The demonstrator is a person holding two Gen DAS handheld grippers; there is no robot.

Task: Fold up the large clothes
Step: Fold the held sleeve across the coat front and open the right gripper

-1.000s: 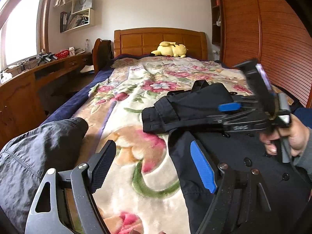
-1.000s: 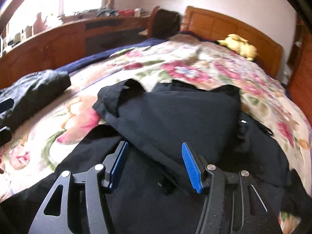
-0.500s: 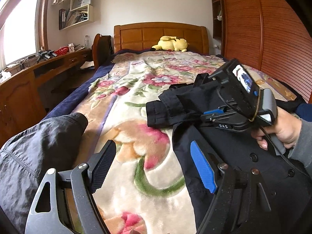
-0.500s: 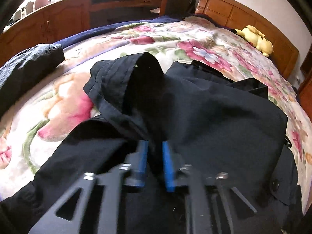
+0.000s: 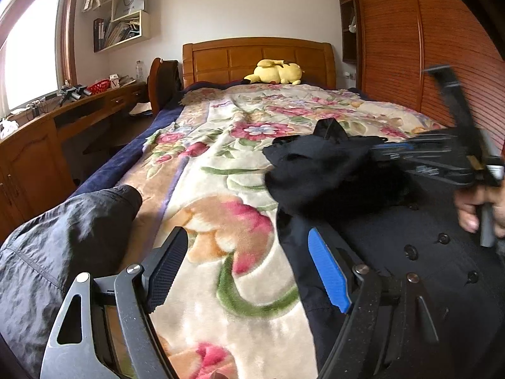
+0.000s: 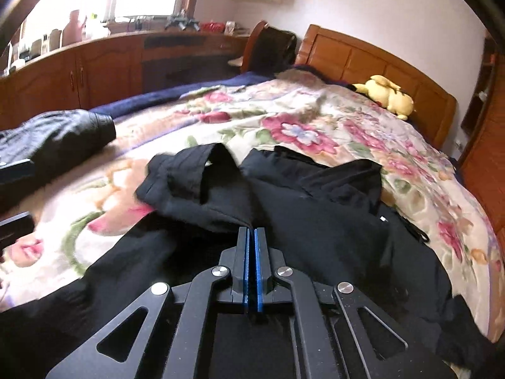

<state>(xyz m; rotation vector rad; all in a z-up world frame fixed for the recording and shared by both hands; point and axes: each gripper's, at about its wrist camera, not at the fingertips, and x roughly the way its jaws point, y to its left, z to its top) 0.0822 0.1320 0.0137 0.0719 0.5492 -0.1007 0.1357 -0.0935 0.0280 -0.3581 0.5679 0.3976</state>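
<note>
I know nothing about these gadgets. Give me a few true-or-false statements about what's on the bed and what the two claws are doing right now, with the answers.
1. The right claw is clamped on the black buttoned coat. True.
2. The left claw grips the coat too. False: it is open, holding nothing.
3. A yellow plush toy lies by the wooden headboard. True.
4. The flowered blanket is plain blue. False: it is cream with pink flowers.
5. A dark grey jacket lies on the coat. False: it lies apart, at the bed's left edge.
</note>
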